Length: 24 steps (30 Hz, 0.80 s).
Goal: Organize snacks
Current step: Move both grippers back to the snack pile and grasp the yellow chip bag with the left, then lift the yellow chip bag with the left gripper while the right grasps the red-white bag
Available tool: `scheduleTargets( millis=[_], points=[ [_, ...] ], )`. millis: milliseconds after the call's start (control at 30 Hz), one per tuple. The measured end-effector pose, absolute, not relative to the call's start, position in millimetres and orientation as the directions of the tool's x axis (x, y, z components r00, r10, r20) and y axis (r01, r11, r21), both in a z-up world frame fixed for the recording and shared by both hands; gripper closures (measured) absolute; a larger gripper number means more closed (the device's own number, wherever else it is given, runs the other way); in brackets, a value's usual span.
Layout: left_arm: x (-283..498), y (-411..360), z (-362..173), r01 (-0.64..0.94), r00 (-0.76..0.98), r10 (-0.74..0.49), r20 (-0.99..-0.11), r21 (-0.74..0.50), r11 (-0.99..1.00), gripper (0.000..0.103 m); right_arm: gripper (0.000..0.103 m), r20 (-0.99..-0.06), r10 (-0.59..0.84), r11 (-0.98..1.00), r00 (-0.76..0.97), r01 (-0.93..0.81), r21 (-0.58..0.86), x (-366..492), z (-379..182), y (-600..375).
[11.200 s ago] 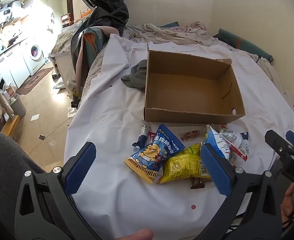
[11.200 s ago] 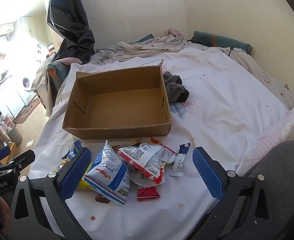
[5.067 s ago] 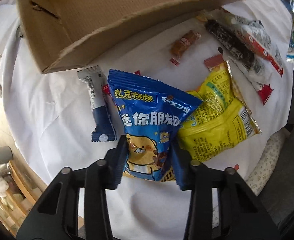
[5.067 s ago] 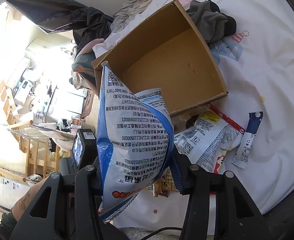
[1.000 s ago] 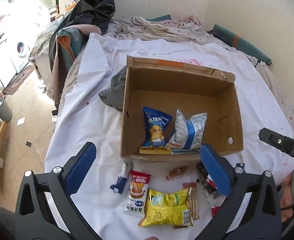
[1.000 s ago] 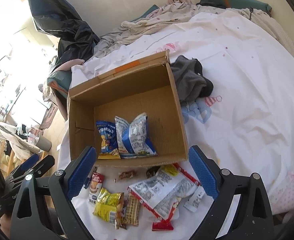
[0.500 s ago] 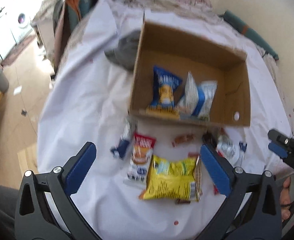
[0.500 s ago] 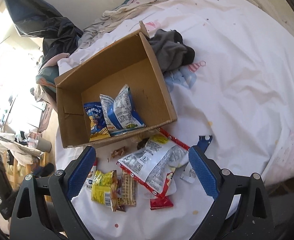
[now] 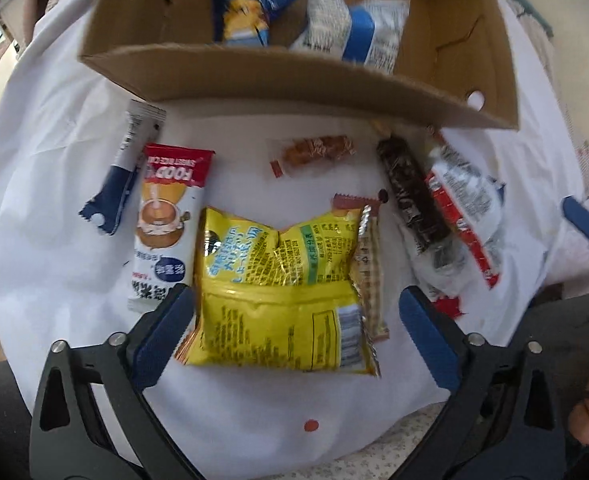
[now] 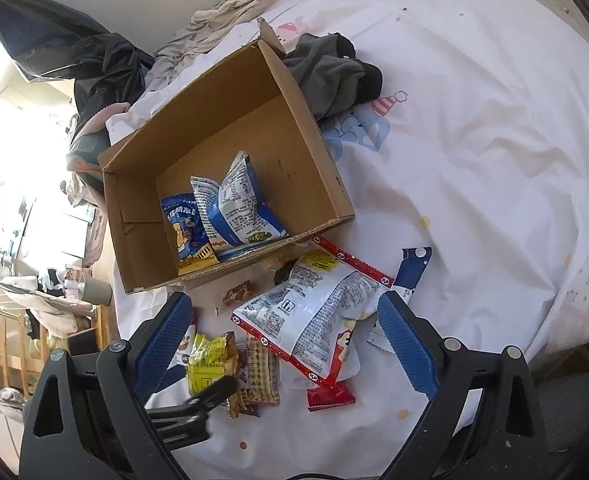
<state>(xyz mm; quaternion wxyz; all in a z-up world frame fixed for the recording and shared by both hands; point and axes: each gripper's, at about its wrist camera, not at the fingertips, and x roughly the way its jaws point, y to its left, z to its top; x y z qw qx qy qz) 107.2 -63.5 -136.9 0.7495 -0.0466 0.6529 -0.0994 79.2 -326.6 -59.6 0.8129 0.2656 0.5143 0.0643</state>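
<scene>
With two bags already boxed, the left gripper [image 9: 296, 322] straddles the crinkled yellow foil snack bag [image 9: 278, 288], jaws wide and just beginning to close (the right gripper [image 10: 284, 344] gapes empty), so squeezing comes next.

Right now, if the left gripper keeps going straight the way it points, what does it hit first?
Most likely the yellow snack bag, which lies flat on the white sheet between the left gripper's open jaws.

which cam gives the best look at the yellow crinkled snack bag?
Left wrist view. The yellow crinkled foil snack bag fills the centre of the frame, between the open fingers of the left tool, print side up. In the right wrist view the bag is small, near the bottom edge and partly hidden behind a dark tool finger.
</scene>
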Motion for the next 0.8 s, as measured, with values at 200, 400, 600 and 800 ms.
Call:
scheduleTargets(
  millis=[200,400,600,800],
  points=[
    [112.8,-70.7,-152.9,0.084,0.082,-0.202,-0.976,-0.195,0.977,0.021,0.007,-0.807,0.378,0.849,0.454,0.177,0.498,79.6,-61.9,-329.1],
    [106.4,-76.4,-137.6,0.114,0.130,-0.147,-0.981,-0.132,0.985,0.035,0.007,-0.804,0.382,0.843,0.454,0.184,0.505,79.1,-62.1,-330.4],
    [93.2,-73.2,-100.3,0.149,0.235,-0.152,-0.960,-0.119,0.982,0.036,0.007,-0.806,0.397,0.829,0.439,0.204,0.520,79.3,-66.4,-333.2],
    [87.6,-53.0,-70.0,0.118,0.324,-0.153,-0.934,-0.120,0.986,0.036,0.007,-0.816,0.456,0.783,0.356,0.276,0.558,87.9,-91.5,-331.1]
  ],
)
